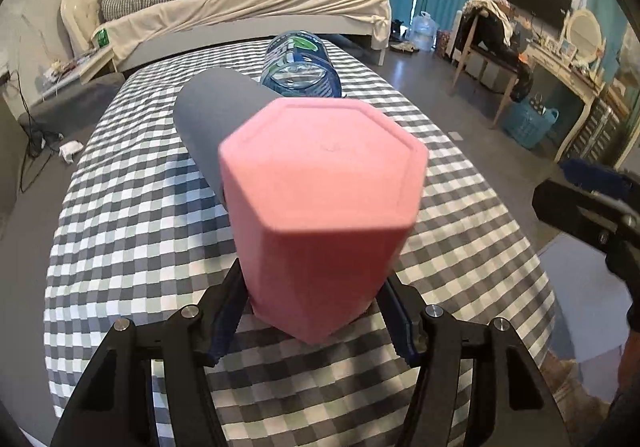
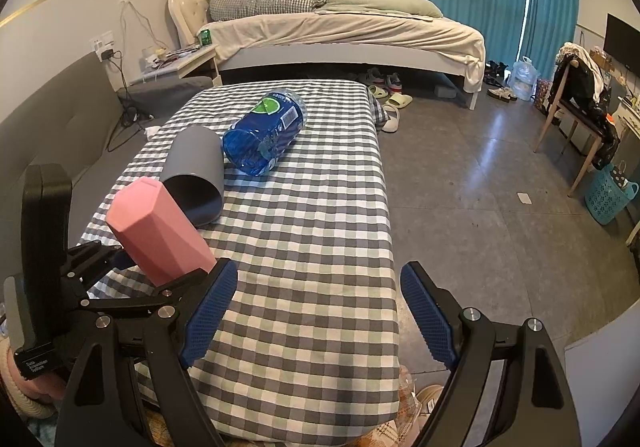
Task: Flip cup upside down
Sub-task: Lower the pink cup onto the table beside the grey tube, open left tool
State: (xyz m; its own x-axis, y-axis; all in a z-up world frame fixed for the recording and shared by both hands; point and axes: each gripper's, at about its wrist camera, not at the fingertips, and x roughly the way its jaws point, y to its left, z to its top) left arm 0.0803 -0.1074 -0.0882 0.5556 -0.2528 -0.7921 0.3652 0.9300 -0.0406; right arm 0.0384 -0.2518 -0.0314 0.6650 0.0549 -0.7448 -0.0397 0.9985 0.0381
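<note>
My left gripper [image 1: 314,321] is shut on a pink faceted cup [image 1: 324,207], held above the checked table with its closed hexagonal base pointing away from the camera. In the right wrist view the pink cup [image 2: 160,231] tilts up and left in the left gripper [image 2: 132,271]. My right gripper [image 2: 316,311] is open and empty over the table's near right part; it shows at the right edge of the left wrist view [image 1: 592,203].
A grey cup [image 2: 196,179] lies on its side on the checked tablecloth [image 2: 312,215], mouth toward me. A blue plastic bottle [image 2: 264,131] lies behind it. A grey sofa [image 2: 60,127] is left; a bed [image 2: 340,35] is behind.
</note>
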